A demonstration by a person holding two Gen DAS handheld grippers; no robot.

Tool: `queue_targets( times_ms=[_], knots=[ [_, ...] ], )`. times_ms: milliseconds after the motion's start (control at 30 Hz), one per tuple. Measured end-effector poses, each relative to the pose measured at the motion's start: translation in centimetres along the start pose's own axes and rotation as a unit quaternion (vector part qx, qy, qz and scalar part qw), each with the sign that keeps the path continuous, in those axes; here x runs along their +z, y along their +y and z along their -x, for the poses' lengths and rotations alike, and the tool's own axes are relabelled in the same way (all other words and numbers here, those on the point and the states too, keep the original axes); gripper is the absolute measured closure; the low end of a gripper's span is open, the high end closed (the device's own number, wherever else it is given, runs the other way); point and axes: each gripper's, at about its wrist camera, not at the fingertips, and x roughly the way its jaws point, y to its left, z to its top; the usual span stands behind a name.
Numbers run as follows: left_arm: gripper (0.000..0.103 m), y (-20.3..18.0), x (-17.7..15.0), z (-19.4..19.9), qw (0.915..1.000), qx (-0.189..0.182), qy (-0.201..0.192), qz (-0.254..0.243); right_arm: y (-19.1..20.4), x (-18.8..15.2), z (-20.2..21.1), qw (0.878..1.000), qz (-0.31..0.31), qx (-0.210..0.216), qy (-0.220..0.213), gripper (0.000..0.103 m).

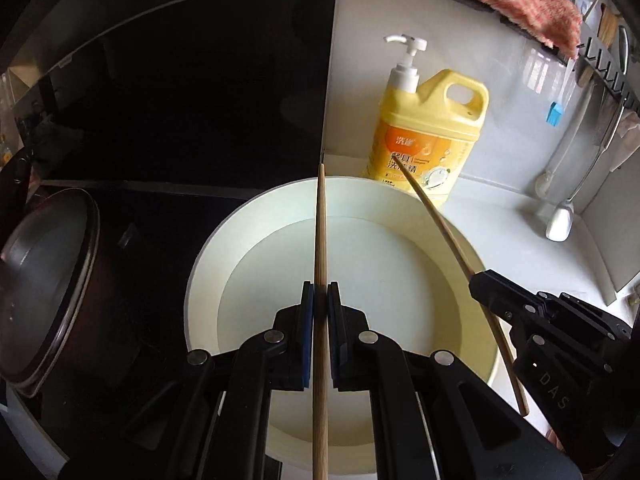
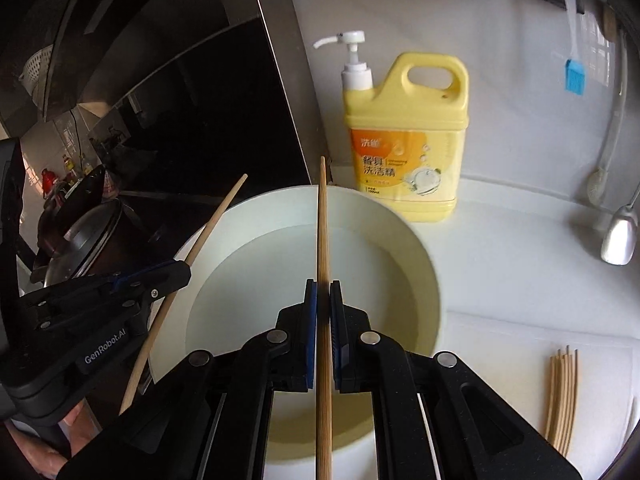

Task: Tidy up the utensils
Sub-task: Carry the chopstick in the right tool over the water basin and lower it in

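left claw: the left gripper (image 1: 320,296) is pinched on one wooden chopstick (image 1: 321,248), which runs straight toward 12 o'clock over the basin.
right claw: the right gripper (image 2: 323,294) is pinched on a second chopstick (image 2: 323,240), also pointing to 12 o'clock; in the left wrist view this claw sits at 4 o'clock with its stick leaning toward 11.
basin: a pale round basin (image 2: 420,248) with water in it lies under both claws.
sorted pile: a bundle of chopsticks (image 2: 562,396) lies on the white counter at 4 o'clock in the right wrist view, well apart from the basin.
bystanders: yellow detergent jug (image 2: 404,136) at 12 to 1 o'clock behind the basin; lidded dark pot (image 1: 44,280) at 9 o'clock.
handling: each stick looks light, stiff and thin; probably wet, so slippery and prone to swivel between the pads.
hold: both grips sit around mid-length, a fair balance point; a hold near an end would likely let it droop.
step judged: carrying both sticks toward the pile.
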Motion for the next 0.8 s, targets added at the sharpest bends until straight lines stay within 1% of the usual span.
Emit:
queue_targets(
  times_ms=[167, 367, 533, 700, 800],
  knots=[
    [0.096, 1.3, -0.1, -3.9, 0.9990, -0.018, 0.038, -0.013, 0.5, 0.0, -4.1, 0.998, -0.034, -0.016, 0.041, 0.097],
    [0.096, 1.7, -0.1, -6.9, 0.9969, -0.029, 0.069, -0.022, 0.5, -0.4, -6.9, 0.994, -0.054, -0.038, 0.089, 0.097],
    [0.096, 1.6, -0.4, -8.5, 0.9951, -0.026, 0.090, -0.032, 0.6, -0.4, -8.3, 0.990, -0.065, -0.046, 0.113, 0.097],
    [0.095, 1.4, -0.4, -9.4, 0.9934, -0.026, 0.105, -0.036, 0.0, -1.0, -8.5, 0.988, -0.071, -0.049, 0.131, 0.097],
    [0.094, 1.3, -0.6, -10.2, 0.9914, -0.026, 0.122, -0.041, 0.0, -1.2, -8.8, 0.986, -0.075, -0.049, 0.143, 0.097]
  ],
)
